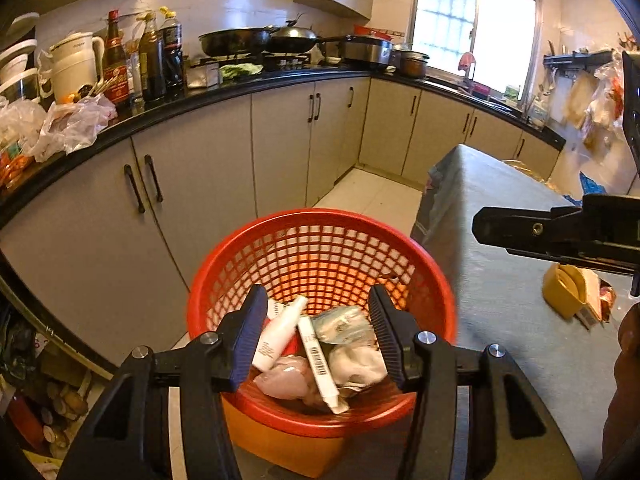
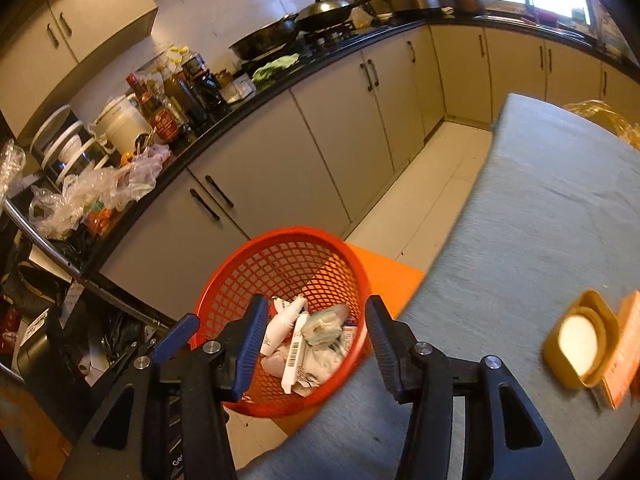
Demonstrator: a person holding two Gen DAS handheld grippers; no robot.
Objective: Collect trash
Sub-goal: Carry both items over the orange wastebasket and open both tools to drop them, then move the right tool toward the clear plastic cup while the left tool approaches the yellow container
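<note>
Left gripper [image 1: 318, 336] nearest the lens: jaws parted, nothing between the pads, poised above the basket [image 1: 404, 240]. Right gripper [image 2: 316, 340] likewise parted and empty, poised over the near edge of the table [image 2: 540, 216] just beside the basket.

Table: grey cloth, mostly bare. Basket: red mesh, standing off the table's left edge on an orange stool [image 2: 384, 276].

Collected so far, all lying in the basket bottom:
- crumpled white wrapper [image 1: 360, 364]
- pink bag [image 1: 284, 380]
- flat packet [image 1: 340, 324]
- white bottle [image 1: 280, 332], leaning against the wall
- white tube [image 1: 320, 360] with barcode, lying across the rest

Outstanding on the table, toward its right edge:
- yellow case [image 2: 580, 340], open, pale disc showing inside
- orange box [image 2: 624, 348] touching the case on its far right side

Further crinkled plastic [image 2: 600, 116] noted at the table's far right corner; trash or not, cannot tell.

Judged well advanced: bulk of items binned, at least two left. Neither gripper engaged with a remaining item. Case and box nearer the right gripper, so probably next for that hand.
</note>
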